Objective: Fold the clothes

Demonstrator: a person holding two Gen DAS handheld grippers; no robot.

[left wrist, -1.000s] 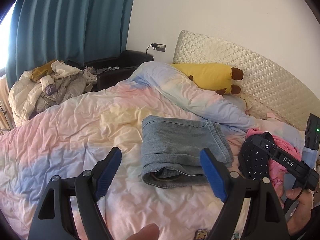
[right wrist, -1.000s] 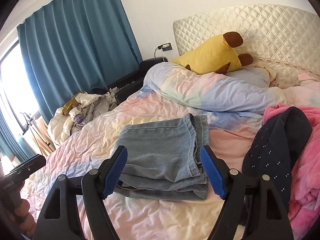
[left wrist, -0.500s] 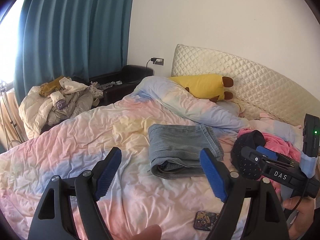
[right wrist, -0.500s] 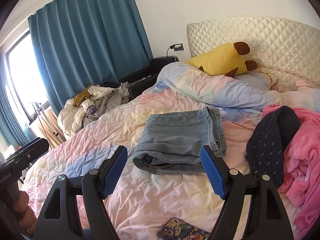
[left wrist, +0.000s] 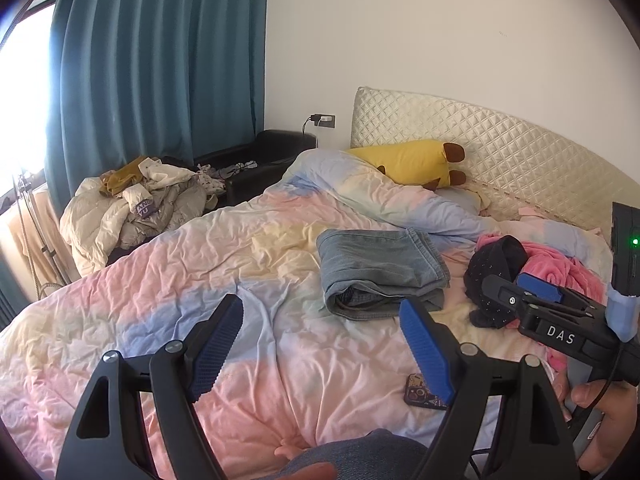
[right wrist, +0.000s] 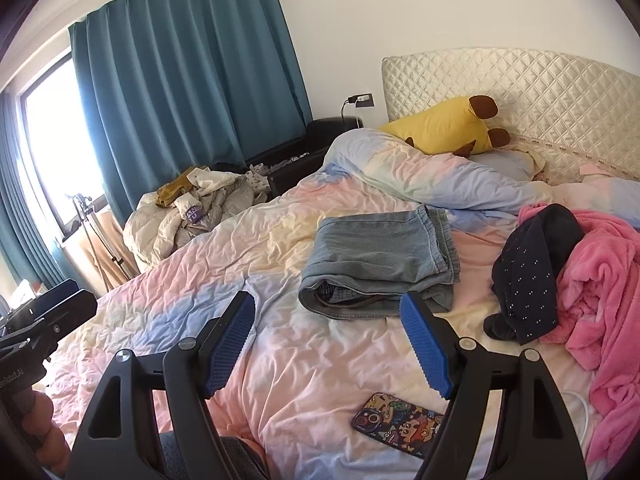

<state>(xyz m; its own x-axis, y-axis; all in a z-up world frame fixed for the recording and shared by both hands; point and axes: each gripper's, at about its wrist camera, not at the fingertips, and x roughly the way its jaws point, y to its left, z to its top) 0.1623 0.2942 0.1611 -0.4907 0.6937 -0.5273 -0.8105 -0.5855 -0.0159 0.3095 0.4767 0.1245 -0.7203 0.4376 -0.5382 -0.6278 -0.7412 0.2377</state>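
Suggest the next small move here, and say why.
Probably send the right gripper toward the dark dotted garment lying crumpled on the pink fleece. The jeans already lie folded on the bed, and both the right and left gripper are open and holding nothing.

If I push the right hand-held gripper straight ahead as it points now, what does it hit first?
Probably the folded jeans on the duvet: they lie just beyond the open right hand-held gripper, in line with the gap, slightly toward the right finger. Depth is uncertain; a low path meets bare duvet first.
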